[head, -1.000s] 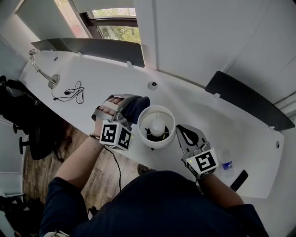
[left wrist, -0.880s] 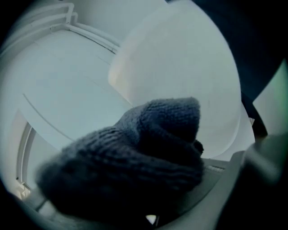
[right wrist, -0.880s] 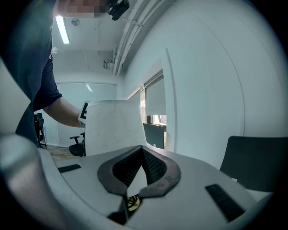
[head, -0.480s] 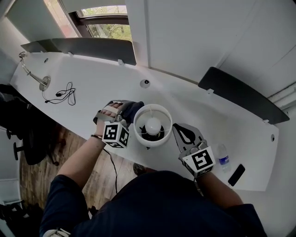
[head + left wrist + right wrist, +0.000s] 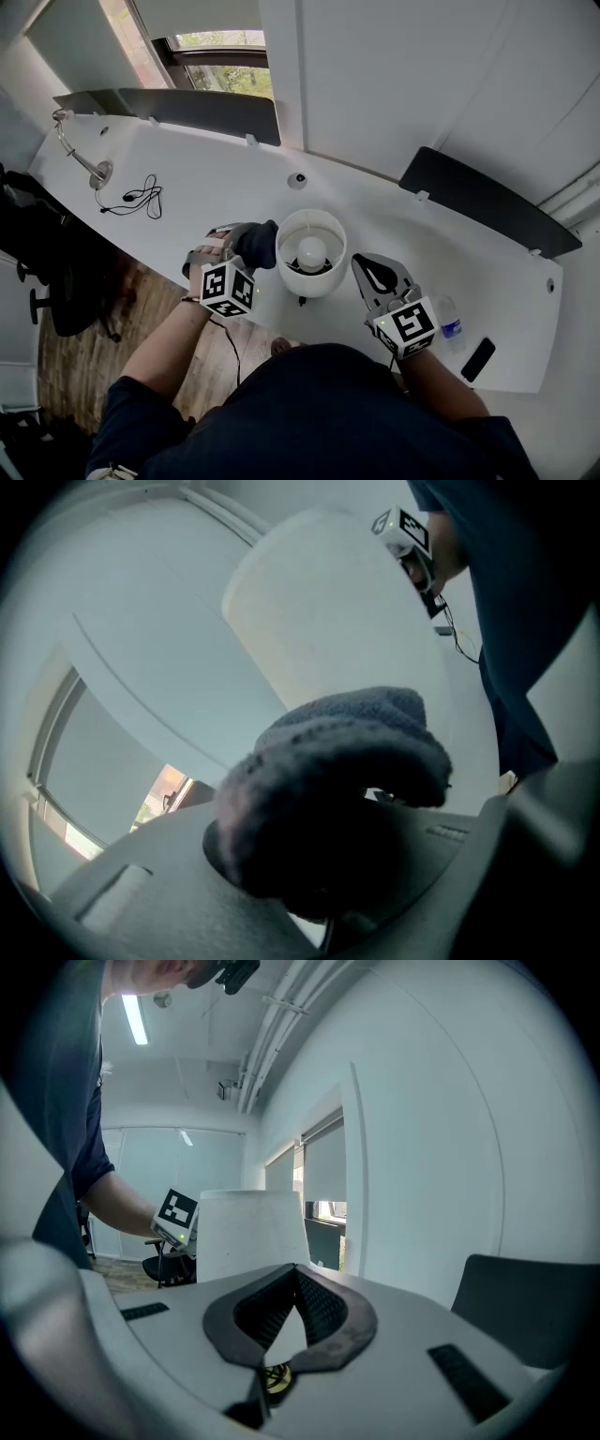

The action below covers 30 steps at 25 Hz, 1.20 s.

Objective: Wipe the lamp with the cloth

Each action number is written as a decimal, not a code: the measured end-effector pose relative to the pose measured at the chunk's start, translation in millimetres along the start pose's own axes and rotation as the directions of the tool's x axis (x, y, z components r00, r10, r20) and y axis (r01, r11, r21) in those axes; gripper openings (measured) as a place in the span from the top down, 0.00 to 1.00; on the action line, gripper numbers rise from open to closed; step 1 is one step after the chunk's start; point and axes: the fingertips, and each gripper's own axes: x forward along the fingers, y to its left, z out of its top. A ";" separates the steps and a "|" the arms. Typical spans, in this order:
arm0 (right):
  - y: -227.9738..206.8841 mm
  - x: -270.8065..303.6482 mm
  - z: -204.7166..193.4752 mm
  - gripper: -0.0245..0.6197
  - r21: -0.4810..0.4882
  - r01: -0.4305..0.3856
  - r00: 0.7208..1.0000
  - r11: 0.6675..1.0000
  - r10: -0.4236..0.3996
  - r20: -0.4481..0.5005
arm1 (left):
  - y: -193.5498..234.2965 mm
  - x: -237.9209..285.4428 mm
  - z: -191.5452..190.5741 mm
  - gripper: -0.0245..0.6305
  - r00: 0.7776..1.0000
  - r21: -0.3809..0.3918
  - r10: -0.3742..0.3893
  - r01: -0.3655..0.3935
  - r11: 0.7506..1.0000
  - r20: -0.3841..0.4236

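Observation:
A white table lamp with a round shade and a bulb inside stands near the front edge of the white desk. My left gripper is shut on a dark blue cloth that presses against the shade's left side. In the left gripper view the cloth bulges out of the jaws just before the shade. My right gripper is shut on nothing, just right of the shade. In the right gripper view its tips meet, with the shade beyond them.
On the desk lie a black earphone cable and a chrome desk-lamp arm at the far left, a water bottle and a black phone at the right. Dark panels stand along the back edge. A power cord hangs off the front.
The left gripper with the cloth has slid along the shade's left side, a little lower and closer to the lamp. The right gripper stays beside the shade.

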 end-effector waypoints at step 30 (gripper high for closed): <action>77.2 -29.6 45.0 0.95 -0.035 -0.199 0.963 0.979 0.202 0.177 | -48.8 -135.8 128.9 0.86 0.869 -0.697 0.108 0.307 0.648 0.483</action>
